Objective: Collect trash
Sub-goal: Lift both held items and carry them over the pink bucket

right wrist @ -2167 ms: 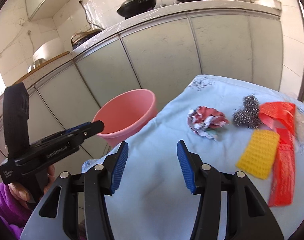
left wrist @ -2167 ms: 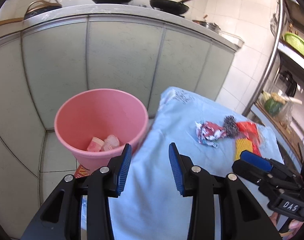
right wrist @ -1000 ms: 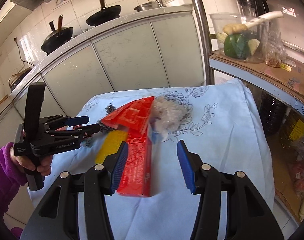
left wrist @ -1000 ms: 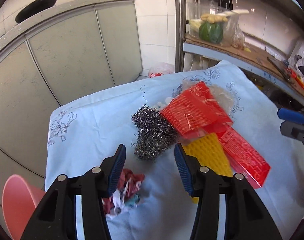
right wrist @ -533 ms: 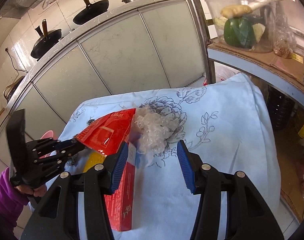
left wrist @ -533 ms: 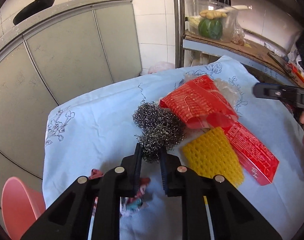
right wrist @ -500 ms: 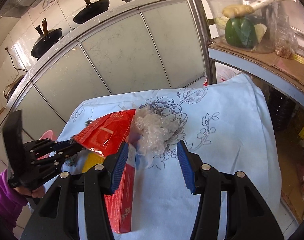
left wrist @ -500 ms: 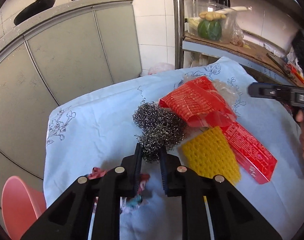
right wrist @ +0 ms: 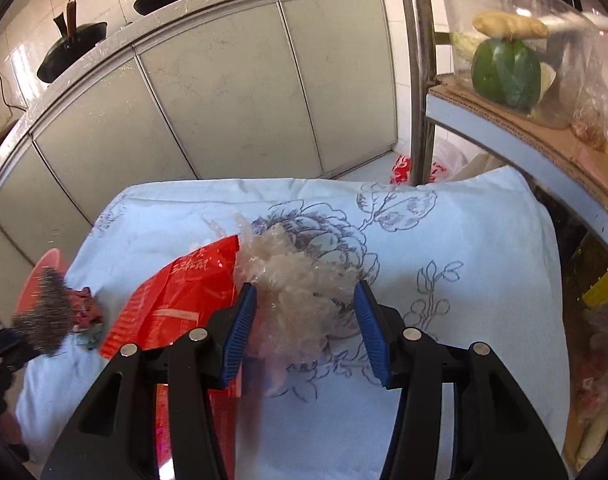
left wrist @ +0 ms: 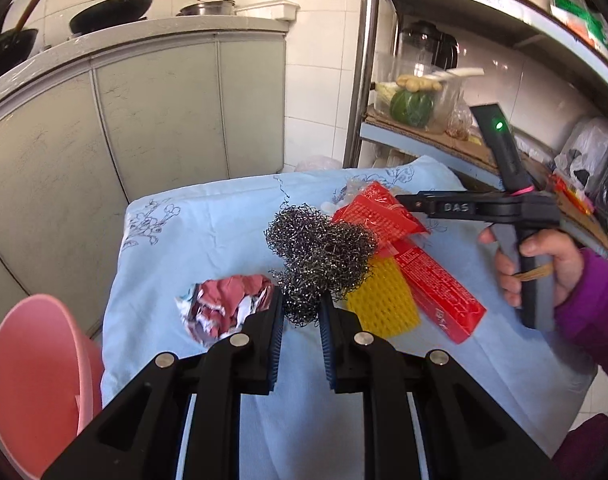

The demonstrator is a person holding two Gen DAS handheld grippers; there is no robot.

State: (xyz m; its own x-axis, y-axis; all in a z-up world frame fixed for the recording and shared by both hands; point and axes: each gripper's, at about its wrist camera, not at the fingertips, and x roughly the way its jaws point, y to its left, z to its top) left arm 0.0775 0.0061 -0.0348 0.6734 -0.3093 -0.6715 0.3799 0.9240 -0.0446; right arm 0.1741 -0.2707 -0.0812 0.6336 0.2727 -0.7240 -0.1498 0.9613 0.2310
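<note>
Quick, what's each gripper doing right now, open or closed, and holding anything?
Left gripper: closed on the steel wool scrubber.
Right gripper: open, jaws either side of the crumpled clear plastic, not pressing on it.

The steel wool (left wrist: pixel 319 252) is a coarse tangle of dull grey wire with a faint glint. At its 3 o'clock lies a glossy red plastic wrapper (left wrist: pixel 377 212), and at 5 o'clock a yellow sponge (left wrist: pixel 381 300) with a matt, waffled face. The crumpled wrapper (left wrist: pixel 224 308) at 8 o'clock shows shiny foil creases. The clear plastic wad (right wrist: pixel 300 284) looks thin, crinkly and cloudy. The tablecloth (right wrist: pixel 463 240) is soft matt cotton with printed flowers. The pink bucket (left wrist: pixel 28 376) is smooth plastic.
</note>
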